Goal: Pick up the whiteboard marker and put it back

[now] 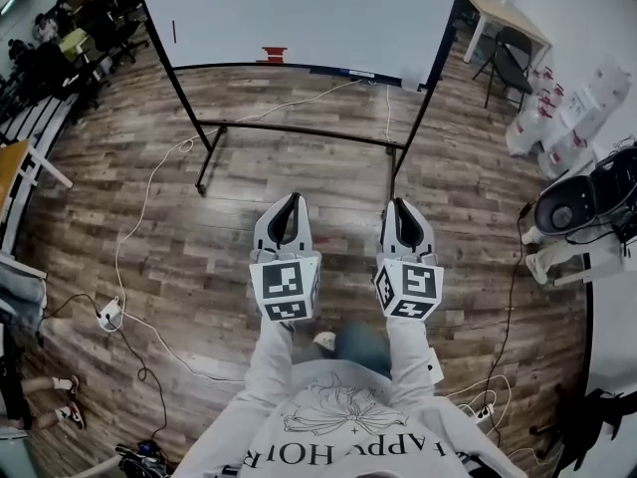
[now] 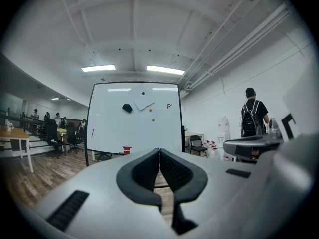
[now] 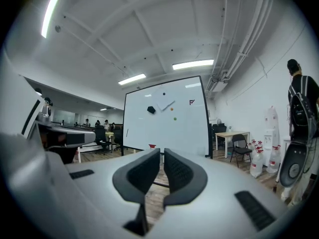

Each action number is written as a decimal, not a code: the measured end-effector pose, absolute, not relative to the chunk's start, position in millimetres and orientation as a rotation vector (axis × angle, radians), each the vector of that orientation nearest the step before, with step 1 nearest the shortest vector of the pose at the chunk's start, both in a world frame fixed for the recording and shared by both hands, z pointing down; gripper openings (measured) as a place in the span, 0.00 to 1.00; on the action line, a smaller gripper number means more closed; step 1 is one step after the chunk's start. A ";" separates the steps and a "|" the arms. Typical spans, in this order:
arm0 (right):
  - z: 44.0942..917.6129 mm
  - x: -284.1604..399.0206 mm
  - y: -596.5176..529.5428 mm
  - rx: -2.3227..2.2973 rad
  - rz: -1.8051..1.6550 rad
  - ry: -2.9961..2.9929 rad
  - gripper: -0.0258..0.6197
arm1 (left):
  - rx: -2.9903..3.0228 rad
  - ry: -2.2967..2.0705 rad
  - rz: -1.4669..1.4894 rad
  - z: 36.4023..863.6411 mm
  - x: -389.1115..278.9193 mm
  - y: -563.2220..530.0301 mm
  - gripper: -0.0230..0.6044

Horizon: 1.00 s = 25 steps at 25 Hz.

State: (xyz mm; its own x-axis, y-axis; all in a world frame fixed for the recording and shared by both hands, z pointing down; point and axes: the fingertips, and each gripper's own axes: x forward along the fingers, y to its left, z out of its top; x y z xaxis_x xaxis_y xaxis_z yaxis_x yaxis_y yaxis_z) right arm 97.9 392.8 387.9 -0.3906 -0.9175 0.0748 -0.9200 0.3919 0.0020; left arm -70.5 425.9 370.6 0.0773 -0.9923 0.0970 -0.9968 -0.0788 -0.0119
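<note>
Before the black-framed white whiteboard (image 1: 299,13), left claw (image 1: 291,199) and right claw (image 1: 402,205) are both closed on nothing; pick-up is not begun, the marker probably being the slim dark stick (image 1: 174,31) on the board's left side.

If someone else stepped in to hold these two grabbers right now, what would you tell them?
Left gripper: shut, empty.
Right gripper: shut, empty.
Both point at the whiteboard, still well short of it.
A thin dark stick on the board's left part may be the marker; it is too small to be sure.
Done: nothing yet.
Left: walk up, pick up the marker, put it back.
</note>
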 end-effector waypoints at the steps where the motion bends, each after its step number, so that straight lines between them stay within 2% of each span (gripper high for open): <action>1: 390.2 95.0 390.3 1.687 0.060 -2.567 0.06 | 2.260 -2.089 0.126 372.8 -72.3 422.0 0.05; 4: 395.2 89.4 377.9 1.655 0.058 -2.574 0.08 | 2.259 -2.081 0.124 376.2 -72.7 407.8 0.05; 8: 398.7 81.9 350.9 1.604 0.058 -2.600 0.17 | 2.238 -2.086 0.125 383.2 -73.8 382.3 0.05; 25: 376.9 83.2 104.2 1.428 -0.038 -2.692 0.19 | 2.111 -2.225 0.105 369.8 -65.3 159.2 0.05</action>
